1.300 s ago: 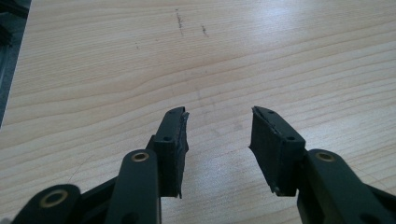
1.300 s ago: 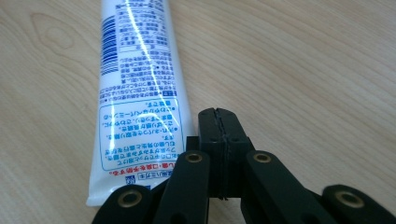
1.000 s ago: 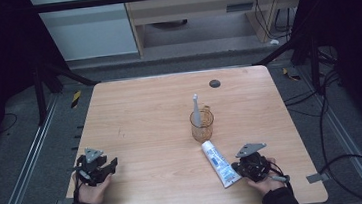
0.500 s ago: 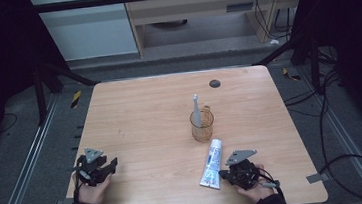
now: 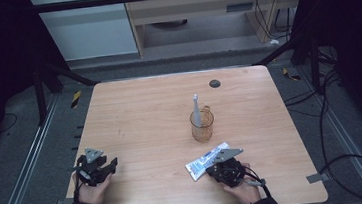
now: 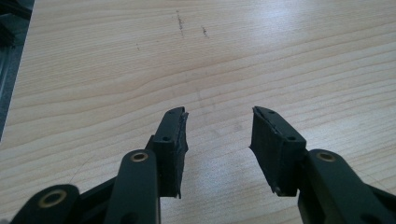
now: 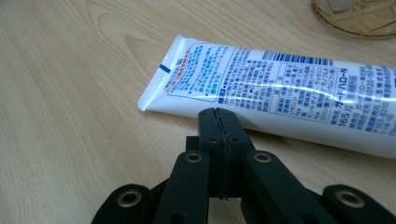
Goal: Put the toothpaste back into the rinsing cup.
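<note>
Toothpaste tube, white plastic with blue print [image 7: 261, 84], is lying crosswise just ahead of the right claw [image 7: 218, 114], jaws pressing together, gripping nothing.

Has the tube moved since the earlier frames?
Yes. The tube has swung from pointing toward the table's near edge to lying crosswise, its end shifted left of the cup, pushed by the shut right gripper.

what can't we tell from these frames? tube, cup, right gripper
- Toothpaste tube: cap end cut off by the right edge of the right gripper view; in the high view the right gripper covers part of it.
- Cup: the white stick in it is too small to identify.
- Whether the shut right jaws touch the tube: unclear.
</note>
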`<state>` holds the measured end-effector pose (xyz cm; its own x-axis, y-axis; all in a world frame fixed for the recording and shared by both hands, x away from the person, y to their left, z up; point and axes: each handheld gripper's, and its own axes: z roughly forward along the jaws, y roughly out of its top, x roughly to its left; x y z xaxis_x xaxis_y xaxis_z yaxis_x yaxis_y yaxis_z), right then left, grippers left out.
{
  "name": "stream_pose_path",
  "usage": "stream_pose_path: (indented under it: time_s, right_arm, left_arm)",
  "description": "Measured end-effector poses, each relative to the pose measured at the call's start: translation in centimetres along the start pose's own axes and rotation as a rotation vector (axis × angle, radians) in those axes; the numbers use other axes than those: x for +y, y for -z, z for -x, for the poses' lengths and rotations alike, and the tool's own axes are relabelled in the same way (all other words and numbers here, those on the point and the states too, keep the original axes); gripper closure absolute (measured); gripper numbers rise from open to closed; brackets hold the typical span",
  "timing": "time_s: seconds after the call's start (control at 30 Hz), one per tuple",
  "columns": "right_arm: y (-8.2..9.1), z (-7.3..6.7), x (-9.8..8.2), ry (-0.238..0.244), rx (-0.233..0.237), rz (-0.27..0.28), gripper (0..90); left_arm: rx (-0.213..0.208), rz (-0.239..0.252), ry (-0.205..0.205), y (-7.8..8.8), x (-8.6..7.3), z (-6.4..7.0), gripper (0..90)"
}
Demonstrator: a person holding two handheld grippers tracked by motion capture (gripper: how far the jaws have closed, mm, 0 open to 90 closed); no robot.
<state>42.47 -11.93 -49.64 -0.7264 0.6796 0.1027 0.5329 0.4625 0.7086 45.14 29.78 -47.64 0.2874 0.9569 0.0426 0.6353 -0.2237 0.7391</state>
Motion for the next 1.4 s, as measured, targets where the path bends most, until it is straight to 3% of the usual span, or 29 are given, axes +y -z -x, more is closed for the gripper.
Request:
stream_pose_path:
  time_s: [0.13,0.2,0.47,0.6,0.73,0.93,1.1,1.4]
  right_arm:
    - [0.3,-0.1,0.1,0.01,-0.009,0.009,89.9]
    - [1.0,0.3,0.4,0.007,-0.027,0.041,90.0]
    - [3.6,4.9,2.1,-0.099,-0.173,0.15,90.0]
    - [2.5,6.9,2.9,-0.131,-0.198,0.117,90.0]
    - [1.2,8.0,2.9,-0.131,-0.207,0.08,90.0]
    - [1.4,7.9,2.8,-0.12,-0.19,0.062,90.0]
    - [1.8,7.4,2.2,-0.103,-0.184,0.021,90.0]
    - [3.5,5.9,0.7,-0.083,-0.17,0.012,90.0]
  left_arm:
    - [0.001,0.002,0.005,0.0,0.0,0.0,54.3]
    - [0.002,0.002,0.004,0.0,0.0,0.0,54.2]
    - [0.005,0.002,0.005,-0.1,0.0,0.0,54.3]
    - [0.007,0.0,0.001,-0.1,0.0,0.0,54.3]
    - [0.007,-0.001,0.006,-0.2,0.0,-0.1,54.3]
    - [0.007,0.0,0.002,-0.1,0.0,0.0,54.3]
    - [0.007,0.0,0.003,-0.1,0.0,0.0,54.3]
    - [0.005,0.001,0.002,-0.1,0.0,0.0,54.3]
